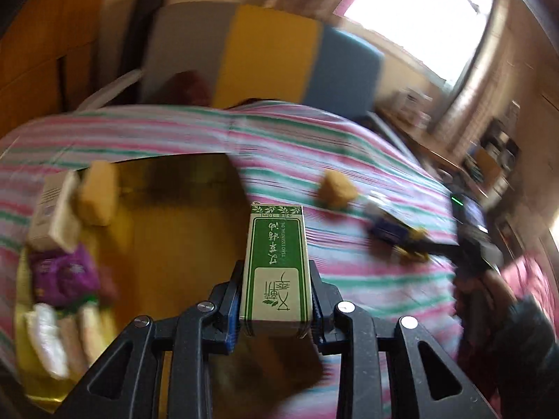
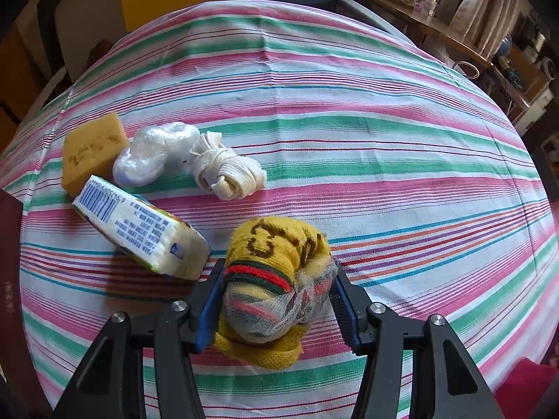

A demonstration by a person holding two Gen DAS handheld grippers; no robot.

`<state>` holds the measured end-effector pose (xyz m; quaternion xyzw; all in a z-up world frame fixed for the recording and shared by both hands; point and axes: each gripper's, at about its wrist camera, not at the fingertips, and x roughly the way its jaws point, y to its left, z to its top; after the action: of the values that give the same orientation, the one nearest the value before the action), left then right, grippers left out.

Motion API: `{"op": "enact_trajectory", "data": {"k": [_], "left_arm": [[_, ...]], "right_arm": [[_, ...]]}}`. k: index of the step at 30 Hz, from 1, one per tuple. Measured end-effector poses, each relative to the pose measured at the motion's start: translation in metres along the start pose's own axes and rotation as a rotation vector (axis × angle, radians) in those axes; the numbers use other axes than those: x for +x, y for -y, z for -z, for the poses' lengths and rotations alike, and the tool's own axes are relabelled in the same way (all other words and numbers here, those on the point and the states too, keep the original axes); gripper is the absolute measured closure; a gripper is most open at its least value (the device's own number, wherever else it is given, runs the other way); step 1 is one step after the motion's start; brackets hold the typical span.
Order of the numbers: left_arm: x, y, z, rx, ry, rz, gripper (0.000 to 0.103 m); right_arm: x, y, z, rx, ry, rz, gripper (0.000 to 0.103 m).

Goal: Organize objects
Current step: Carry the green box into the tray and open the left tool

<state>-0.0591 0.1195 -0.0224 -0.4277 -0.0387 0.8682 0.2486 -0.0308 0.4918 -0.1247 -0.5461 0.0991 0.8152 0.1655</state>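
Daylit from a blown-out window [image 1: 419,17] at upper right of the left wrist view. Heavy motion blur there over the striped cloth [image 1: 314,146] and side clutter; only the green box [image 1: 276,265] sharp. Right wrist view crisp, evenly bright, with soft shadows left of the sock bundle [image 2: 276,279] and packet [image 2: 139,227]. Fisheye bending and dark corners in both.

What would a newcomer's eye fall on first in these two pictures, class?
A green box stands clamped in the left gripper, over a blurred striped cloth. In the right wrist view, a yellow sock bundle fills the right gripper, with a tissue pack beside it.
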Motion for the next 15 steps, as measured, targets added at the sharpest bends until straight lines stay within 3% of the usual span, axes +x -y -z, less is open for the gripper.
{"op": "enact_trajectory", "data": {"k": [5,15], "left_arm": [[0.032,-0.059,-0.03,-0.08,-0.057,-0.094,0.073],[0.098,-0.128,-0.064,-0.141,-0.137,-0.273,0.072]], "right_arm": [[-0.003,-0.003,0.003,-0.007,0.0,0.005,0.047],[-0.012,-0.01,0.011,-0.029,0.002,0.017,0.047]]}}
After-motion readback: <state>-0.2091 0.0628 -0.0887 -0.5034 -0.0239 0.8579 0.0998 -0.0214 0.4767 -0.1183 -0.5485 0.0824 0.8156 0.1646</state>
